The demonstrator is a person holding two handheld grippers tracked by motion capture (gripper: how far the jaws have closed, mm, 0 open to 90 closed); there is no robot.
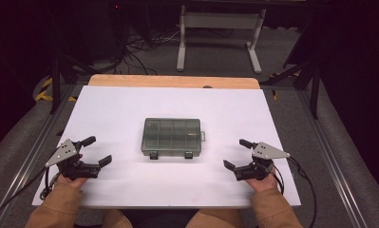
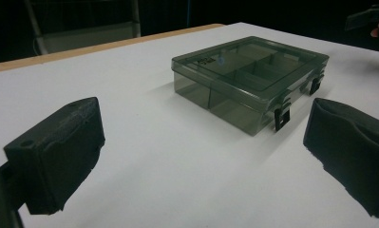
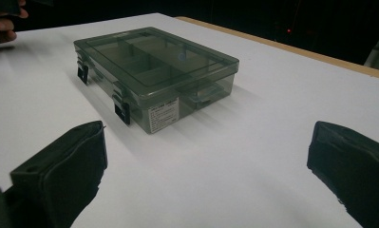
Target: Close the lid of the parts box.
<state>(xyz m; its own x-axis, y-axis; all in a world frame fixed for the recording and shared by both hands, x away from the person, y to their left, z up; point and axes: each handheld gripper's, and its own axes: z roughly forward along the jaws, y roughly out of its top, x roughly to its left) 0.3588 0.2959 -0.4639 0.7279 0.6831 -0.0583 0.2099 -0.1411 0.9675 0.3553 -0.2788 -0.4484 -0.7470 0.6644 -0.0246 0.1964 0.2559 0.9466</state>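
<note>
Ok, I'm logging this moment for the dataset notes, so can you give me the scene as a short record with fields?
surface: white board on a wooden table
main object: smoky clear compartment box, lid shut, at the board's middle
latches: two dark clips on the side facing the person
contents: one small item in a right compartment; the rest look empty
left hand-held gripper: open, apart from the box, holding nothing
right hand-held gripper: open, apart from the box, holding nothing

compartment box | smoky translucent plastic | lid shut (two front latches down) | flat, mid-table
</note>
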